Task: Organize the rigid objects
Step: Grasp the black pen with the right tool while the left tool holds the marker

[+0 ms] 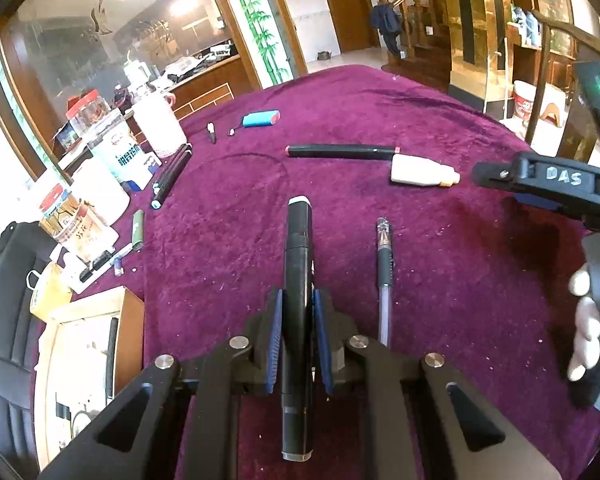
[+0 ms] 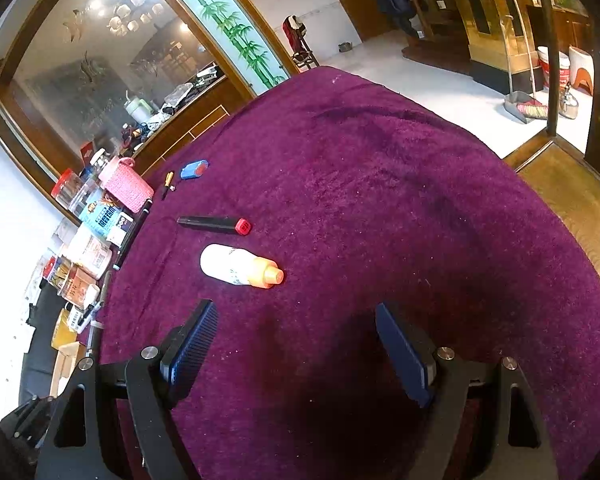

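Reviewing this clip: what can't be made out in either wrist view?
- Left wrist view: the middle of the thick black white-tipped marker is covered by the left gripper fingers.
- Left wrist view: the clear gel pen's lower end is hidden behind the gripper body.
- Left wrist view: contents of the wooden box are blurred and cut off.
- Right wrist view: print on the white orange-capped bottle is too small.
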Demonstrator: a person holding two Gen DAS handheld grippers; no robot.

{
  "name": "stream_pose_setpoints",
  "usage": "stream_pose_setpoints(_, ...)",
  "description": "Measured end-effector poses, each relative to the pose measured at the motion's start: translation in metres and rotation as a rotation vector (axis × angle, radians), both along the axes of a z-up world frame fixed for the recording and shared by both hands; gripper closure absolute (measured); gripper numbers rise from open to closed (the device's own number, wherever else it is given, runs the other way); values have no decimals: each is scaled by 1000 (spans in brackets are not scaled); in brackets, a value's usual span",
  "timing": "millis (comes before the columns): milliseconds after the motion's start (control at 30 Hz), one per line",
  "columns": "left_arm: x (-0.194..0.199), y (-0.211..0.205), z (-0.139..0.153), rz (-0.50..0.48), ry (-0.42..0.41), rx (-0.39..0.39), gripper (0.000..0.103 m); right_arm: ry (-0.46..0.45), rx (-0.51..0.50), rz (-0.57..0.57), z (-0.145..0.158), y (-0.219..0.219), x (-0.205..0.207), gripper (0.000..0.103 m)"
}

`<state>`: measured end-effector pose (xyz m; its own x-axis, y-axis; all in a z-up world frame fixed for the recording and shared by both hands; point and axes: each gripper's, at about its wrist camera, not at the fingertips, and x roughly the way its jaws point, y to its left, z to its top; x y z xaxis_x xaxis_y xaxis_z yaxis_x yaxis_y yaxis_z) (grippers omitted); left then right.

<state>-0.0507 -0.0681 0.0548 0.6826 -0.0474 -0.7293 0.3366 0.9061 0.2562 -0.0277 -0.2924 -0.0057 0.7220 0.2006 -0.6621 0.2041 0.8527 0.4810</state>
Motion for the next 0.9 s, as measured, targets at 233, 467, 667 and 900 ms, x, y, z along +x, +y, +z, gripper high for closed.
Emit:
stream_pose_setpoints(233,-20,6,14,-19,-61,-6,88,3,-24,2,0,2,0,19)
stream_pose_setpoints(467,-28,15,20,-11,-73,-20,87,7,-48,2,0,4,1,19)
stream_pose_setpoints(667,-36,29,22,10,-69,-53,87,7,-58,2,0,6,1,18)
stream_pose_setpoints(900,-62,89,41,64,9,-318,87,6,-59,2,0,6,1,16)
